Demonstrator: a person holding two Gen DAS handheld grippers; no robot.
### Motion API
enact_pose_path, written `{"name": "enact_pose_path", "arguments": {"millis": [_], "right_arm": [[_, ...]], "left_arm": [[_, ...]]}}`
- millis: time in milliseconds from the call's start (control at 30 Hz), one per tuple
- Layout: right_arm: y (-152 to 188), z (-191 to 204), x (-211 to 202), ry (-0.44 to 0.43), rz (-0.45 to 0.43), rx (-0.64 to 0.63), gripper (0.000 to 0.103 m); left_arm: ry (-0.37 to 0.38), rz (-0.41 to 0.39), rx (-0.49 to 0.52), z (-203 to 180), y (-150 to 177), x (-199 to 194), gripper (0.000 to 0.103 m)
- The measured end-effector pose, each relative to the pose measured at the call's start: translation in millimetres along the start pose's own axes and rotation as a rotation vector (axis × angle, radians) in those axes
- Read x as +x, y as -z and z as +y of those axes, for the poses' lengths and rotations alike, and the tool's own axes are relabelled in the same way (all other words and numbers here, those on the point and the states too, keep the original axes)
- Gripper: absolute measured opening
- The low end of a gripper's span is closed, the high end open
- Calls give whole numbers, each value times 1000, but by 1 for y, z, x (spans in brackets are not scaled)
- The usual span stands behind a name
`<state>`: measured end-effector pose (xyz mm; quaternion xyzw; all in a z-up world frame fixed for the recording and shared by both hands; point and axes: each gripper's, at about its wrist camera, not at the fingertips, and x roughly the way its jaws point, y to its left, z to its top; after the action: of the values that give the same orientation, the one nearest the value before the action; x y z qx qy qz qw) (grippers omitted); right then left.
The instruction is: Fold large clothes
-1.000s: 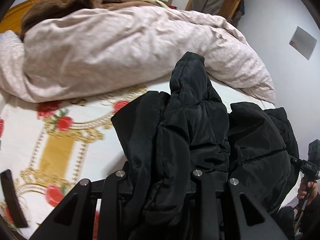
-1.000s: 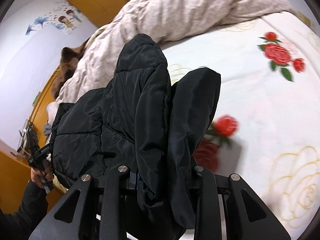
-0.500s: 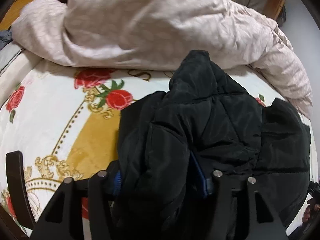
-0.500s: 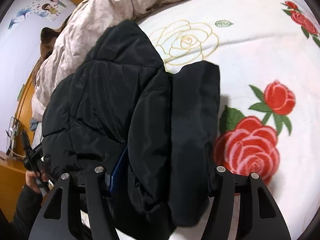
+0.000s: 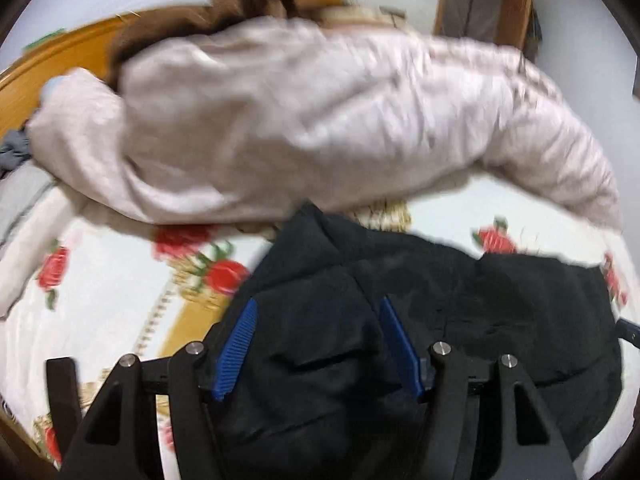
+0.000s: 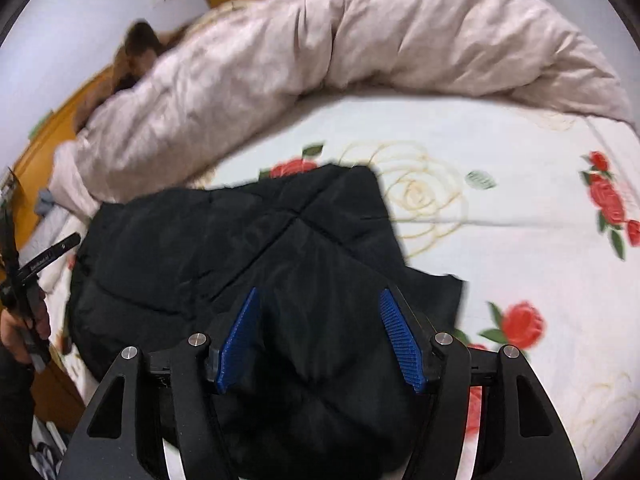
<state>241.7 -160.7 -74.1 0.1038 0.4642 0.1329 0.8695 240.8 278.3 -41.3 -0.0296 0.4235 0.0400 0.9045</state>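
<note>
A: Spreading wide now, both sets of jaws — the left gripper point(image 5: 318, 344) and the right gripper point(image 6: 320, 340) have just been opening, ribbed blue pads point(image 5: 236, 350) bared and clear of the cloth, though the black puffer jacket point(image 5: 400, 320) lies between the fingers.

B: A second ago that jacket bunched up tall in both clamps. Now it lies slumped flat on the bed.

A: Quilted, glossy shell, soft stitched panels. From the right wrist, its long axis runs from the gripper up and left, one squared corner point(image 6: 360, 184) pointing toward the duvet.

B: Under it, the white bedspread point(image 6: 500, 152), printed with red roses and gold scrolls.

A: Beyond that, a rumpled pale pink duvet point(image 5: 320, 120) heaped across the bed, then a wooden headboard point(image 5: 60, 64). Left view's blurred.

B: And a hand point(image 6: 24, 328) at the right view's left edge, gripping the other handle.
</note>
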Motion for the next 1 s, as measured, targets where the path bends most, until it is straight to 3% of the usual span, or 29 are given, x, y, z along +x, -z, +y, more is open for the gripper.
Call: {"name": "enact_pose_path", "arguments": {"millis": [100,300,367,567,800,1000], "right_arm": [[0,-5,42,43,70,1,63],[5,-10,45,53,68,-12,63],[3,-4,29,60,50,-11,63],[29,11,-47,52,-37,-36,63],[92,34,-122,51,-89,-55,63],[140,53,-171,63,-123,-85,64]], "left_arm": [[-39,48,-4,3,7,42,70],[-63,42,-15,4,7,41,71],[-73,38,-22,0,6,22,70],[-13,-32,-40,-13,23,-63,70],[-4,-57,-15,-52,75,-162,74],[25,-59,-9,-83,121,-223,77]]}}
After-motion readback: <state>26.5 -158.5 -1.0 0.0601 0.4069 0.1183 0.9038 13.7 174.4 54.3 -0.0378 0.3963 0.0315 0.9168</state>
